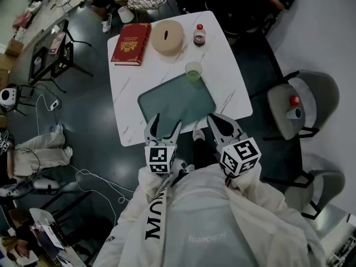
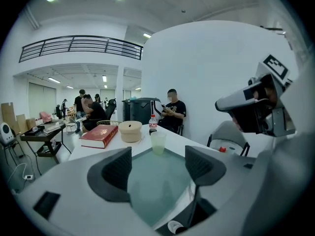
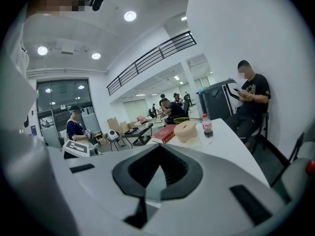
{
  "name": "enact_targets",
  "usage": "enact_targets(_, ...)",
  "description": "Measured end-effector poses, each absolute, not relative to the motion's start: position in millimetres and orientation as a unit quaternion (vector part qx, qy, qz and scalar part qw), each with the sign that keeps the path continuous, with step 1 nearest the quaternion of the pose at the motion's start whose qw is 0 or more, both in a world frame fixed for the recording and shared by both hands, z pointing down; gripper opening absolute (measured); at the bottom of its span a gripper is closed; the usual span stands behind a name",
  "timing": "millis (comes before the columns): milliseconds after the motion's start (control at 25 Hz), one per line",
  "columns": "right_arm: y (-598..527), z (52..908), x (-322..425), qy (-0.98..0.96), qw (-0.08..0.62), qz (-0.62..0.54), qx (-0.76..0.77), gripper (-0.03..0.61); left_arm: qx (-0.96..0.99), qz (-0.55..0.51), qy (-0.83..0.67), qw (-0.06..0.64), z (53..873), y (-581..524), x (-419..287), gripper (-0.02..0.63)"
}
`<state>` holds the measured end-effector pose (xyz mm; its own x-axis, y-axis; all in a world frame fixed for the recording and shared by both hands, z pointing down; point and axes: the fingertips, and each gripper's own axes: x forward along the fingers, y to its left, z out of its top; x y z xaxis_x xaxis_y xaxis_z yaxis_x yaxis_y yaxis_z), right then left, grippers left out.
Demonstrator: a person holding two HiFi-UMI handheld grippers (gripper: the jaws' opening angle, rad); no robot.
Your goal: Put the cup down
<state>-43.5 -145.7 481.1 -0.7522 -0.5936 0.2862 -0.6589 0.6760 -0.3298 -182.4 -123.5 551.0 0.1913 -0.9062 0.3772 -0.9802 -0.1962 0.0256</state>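
Cup (image 1: 193, 71) stands near book (image 1: 132, 43), bottle (image 1: 199, 35), seemingly a lidded box (image 1: 167, 36).

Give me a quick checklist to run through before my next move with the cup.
1. Cup set down: ok. It stands upright on the table, at the far edge of the green mat.
2. Left gripper empty: ok. Its fingers are apart with nothing between them.
3. Right gripper empty: ok. Its fingers are together on nothing.
4. Grippers clear of the cup: ok. Both are at the table's near edge, with the mat between them and the cup.
5. Neighbours clear: ok. The bottle and round box stand apart from the cup.
6. How full the cup is: cannot tell.
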Motion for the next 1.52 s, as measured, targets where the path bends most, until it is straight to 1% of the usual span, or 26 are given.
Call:
enact_targets(240,-83.2,474.0,-46.1,-0.915,0.074,0.194,0.347,0.006,0.754,0.130,-0.631,0.127,545.3,-54.6,-186.5,0.350)
enact_targets(600,-16.9,467.2,-52.7,-0.921,0.068,0.188,0.335,0.006,0.745,0.110,-0.647,0.119,527.3,17.2,-189.4,0.348)
enact_targets(960,17.2,448.2,-48.3,-0.924,0.060,0.168,0.338,0.006,0.742,0.089,-0.656,0.106,508.3,60.5,-190.8,0.282)
enact_targets(1080,27.2,444.5,-45.4,-0.925,0.059,0.164,0.337,0.006,0.743,0.083,-0.657,0.103,503.7,73.0,-187.1,0.279)
enact_targets(1280,39.5,437.5,-41.3,-0.925,0.057,0.152,0.342,0.006,0.745,0.080,-0.656,0.095,494.6,89.5,-179.3,0.217)
enact_targets(1440,47.9,426.8,-42.1,-0.928,0.055,0.133,0.343,0.006,0.741,0.069,-0.663,0.081,482.8,96.6,-174.5,0.119)
enact_targets(1520,52.9,423.3,-44.5,-0.931,0.055,0.125,0.337,0.006,0.743,0.064,-0.661,0.075,477.1,98.7,-171.7,0.103)
